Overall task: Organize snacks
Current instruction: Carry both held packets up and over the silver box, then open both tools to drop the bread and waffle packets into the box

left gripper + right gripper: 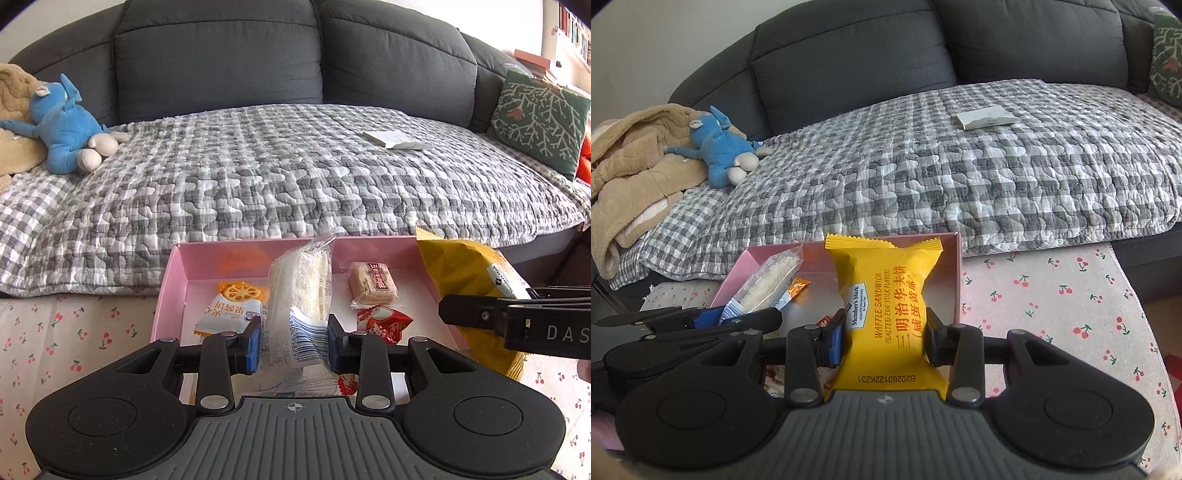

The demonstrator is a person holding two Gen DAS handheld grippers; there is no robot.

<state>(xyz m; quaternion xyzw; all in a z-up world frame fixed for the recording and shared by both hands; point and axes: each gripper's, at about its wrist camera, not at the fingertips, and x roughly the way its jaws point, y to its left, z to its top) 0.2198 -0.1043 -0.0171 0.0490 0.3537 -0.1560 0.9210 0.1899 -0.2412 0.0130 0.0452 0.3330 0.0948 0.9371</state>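
My left gripper (294, 341) is shut on a clear-wrapped white cake packet (300, 291) and holds it over the pink box (173, 280). In the box lie an orange-and-white cracker packet (229, 306), a brown wafer packet (373, 284) and a red candy packet (384, 321). My right gripper (884, 341) is shut on a yellow waffle sandwich packet (886, 295), held over the box's right side (956, 280). In the left wrist view that yellow packet (465, 273) shows at the right. In the right wrist view the left gripper (713, 317) holds the cake packet (768, 284) at the left.
The box stands on a cherry-print cloth (1052, 295) in front of a grey sofa with a checked quilt (277, 173). A blue plush toy (66, 129), a beige blanket (631, 184), a white flat packet (395, 140) and a green cushion (535, 118) lie on the sofa.
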